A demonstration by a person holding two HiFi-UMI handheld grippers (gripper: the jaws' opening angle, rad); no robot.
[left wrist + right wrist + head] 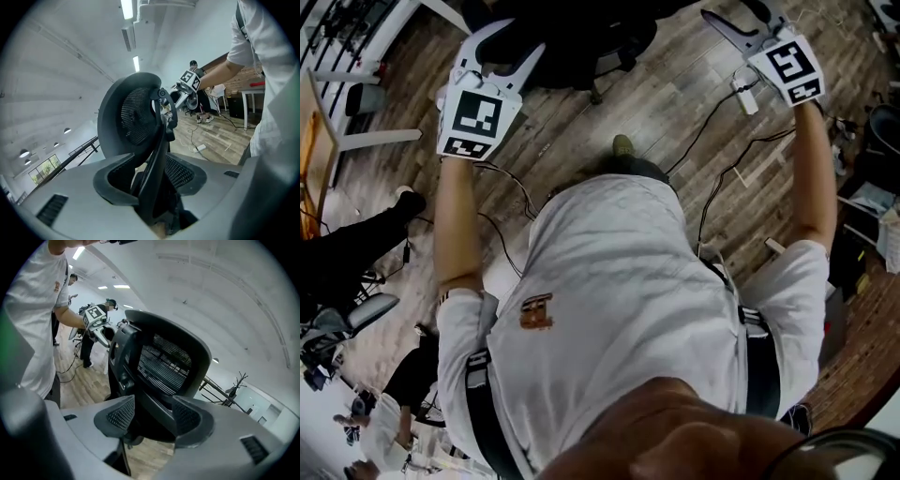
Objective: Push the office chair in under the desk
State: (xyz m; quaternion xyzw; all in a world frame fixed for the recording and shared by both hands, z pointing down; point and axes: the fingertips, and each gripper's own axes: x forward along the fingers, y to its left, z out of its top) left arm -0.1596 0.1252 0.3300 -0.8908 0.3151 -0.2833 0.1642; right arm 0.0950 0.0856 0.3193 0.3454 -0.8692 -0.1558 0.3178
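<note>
Left claw [152,182]: jaws apart, gripping nothing. The narrow upright edge of the black mesh-backed office chair [140,117] stands between the pads, with no contact visible.

Right claw [150,416]: jaws wide apart and empty, with the same backrest rising just beyond the gap.

The chair stands directly ahead of both claws on the wood-plank floor [675,103], its backrest axis upright. The left claw appears nearer.

No legible writing or brand shows: only the square-patterned marker cubes [478,117] and an unreadable orange print on the white shirt [619,300].
</note>
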